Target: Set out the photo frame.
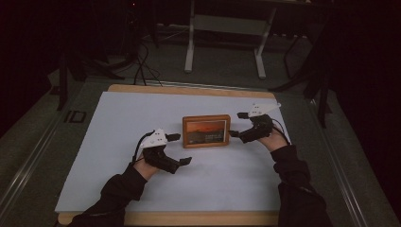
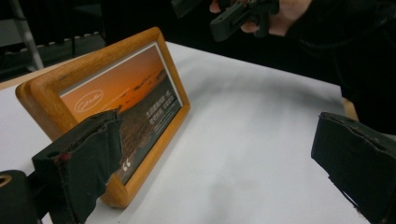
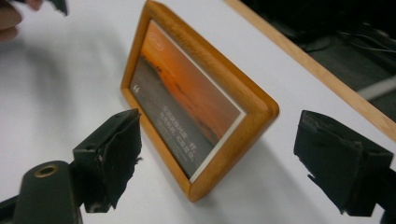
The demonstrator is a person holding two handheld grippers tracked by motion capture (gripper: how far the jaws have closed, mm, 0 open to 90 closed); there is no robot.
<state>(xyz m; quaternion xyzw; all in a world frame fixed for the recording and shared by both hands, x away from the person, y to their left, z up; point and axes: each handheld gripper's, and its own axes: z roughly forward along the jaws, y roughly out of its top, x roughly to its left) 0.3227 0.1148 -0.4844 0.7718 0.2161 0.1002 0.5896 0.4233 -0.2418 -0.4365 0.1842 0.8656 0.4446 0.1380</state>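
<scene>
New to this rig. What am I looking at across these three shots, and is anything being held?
No robot here: a person holds a two-jaw tool in each hand. The high view looks down on the table; the other two pictures come from cameras riding on each tool. A wooden picture frame with an orange sunset print stands on the white surface. The left tool is near its left end, the right tool at its right end. Both are open, holding nothing, and the frame is ungripped.
</scene>
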